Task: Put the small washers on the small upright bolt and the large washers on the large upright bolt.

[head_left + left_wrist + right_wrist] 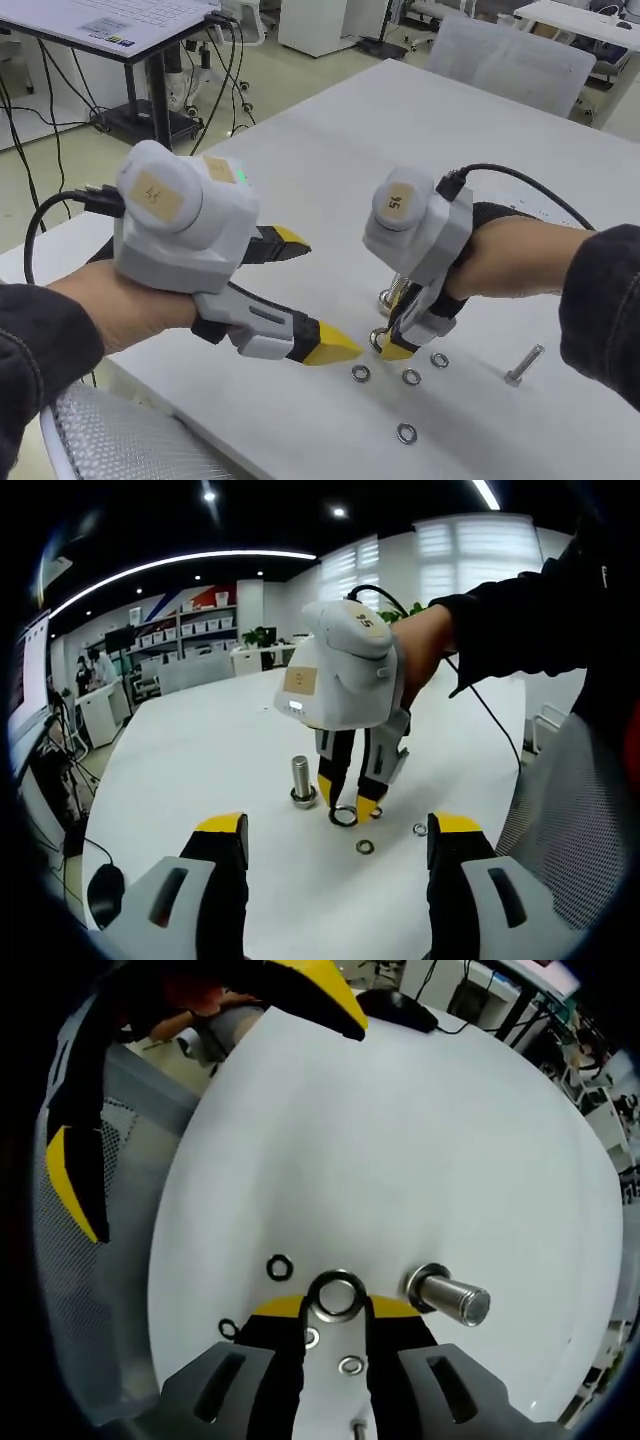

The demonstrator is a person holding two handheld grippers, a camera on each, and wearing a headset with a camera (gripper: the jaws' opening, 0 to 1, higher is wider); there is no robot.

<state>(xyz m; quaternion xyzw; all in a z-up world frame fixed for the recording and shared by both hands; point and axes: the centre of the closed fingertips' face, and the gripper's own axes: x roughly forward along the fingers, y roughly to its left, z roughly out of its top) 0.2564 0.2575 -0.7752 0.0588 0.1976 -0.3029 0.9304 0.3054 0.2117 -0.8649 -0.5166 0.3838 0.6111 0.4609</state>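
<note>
A white counter [330, 130] stands on a pale floor [70, 150]. Beside it a desk [110, 25] rests on a black leg [158, 90], cables [225, 80] hanging under it (a dark tangle). A mesh chair [120, 440] sits at the near edge, another chair [510, 60] at the far side. A light strip [190, 560] curves across the dark ceiling [250, 520]; bright windows [470, 550] and shelves [185, 630] line the room's far end.

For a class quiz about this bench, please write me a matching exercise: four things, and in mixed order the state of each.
Things:
1. left gripper
2. right gripper
3. large bolt
4. small bolt

States:
A. lying on its side on the table
B. open, holding nothing
C. standing upright
D. shut on a washer

Pairs: 1-B, 2-D, 3-C, 4-A.
</note>
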